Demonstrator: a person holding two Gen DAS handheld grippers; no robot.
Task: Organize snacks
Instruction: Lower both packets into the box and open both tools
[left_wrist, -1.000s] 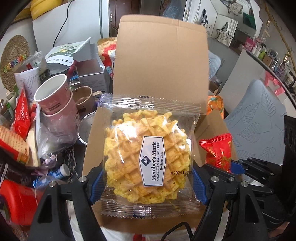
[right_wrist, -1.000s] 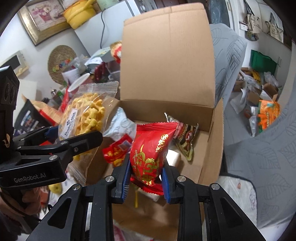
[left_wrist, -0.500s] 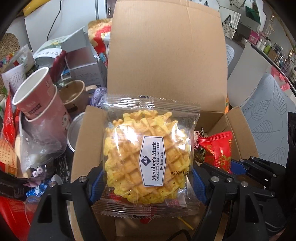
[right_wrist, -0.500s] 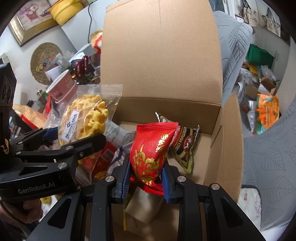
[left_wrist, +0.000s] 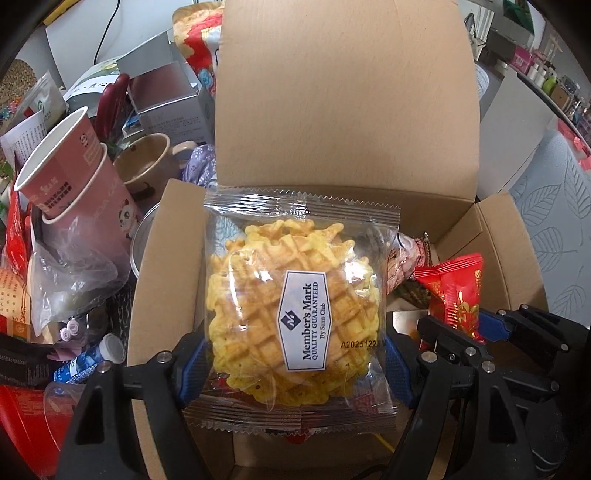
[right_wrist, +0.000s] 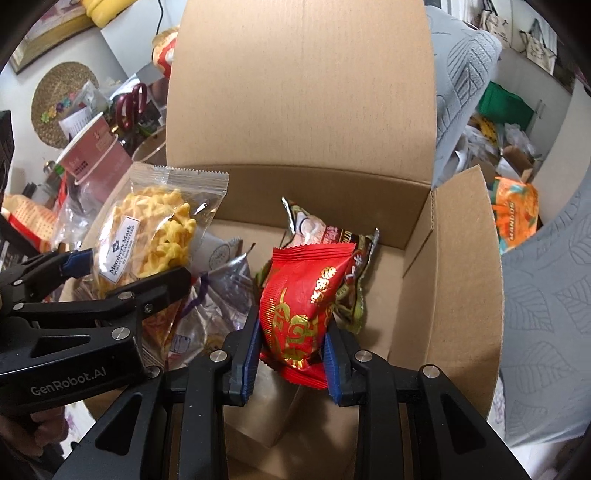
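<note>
1. Since the earlier frames both grippers have come down toward the box (right_wrist: 458, 280): its raised lid (left_wrist: 343, 96) fills more of each view, and more of the inside shows.
2. The left gripper (left_wrist: 293, 363) stands wide, its blue pads pressed on both sides of the waffle pack (left_wrist: 295, 306), which it holds upright over the box's left half.
3. The right gripper (right_wrist: 291, 363) is nearly closed, pinching the red packet (right_wrist: 301, 310) near its lower end, over the middle of the box.
4. Below the waffle pack, the left side of the box is crowded with a clear wrapper (right_wrist: 218, 302) and a white packet (right_wrist: 216, 251).
5. Just beyond the red packet a brown packet (right_wrist: 351, 266) stands on end.
6. To the right of it the bare cardboard floor is open as far as the right flap (right_wrist: 461, 236) and the far wall.
7. Outside the left wall, stacked paper cups (left_wrist: 70, 173) and a mug (left_wrist: 147, 162) sit close to the box's edge, amid clutter.
8. The lid stands upright at the far edge.
</note>
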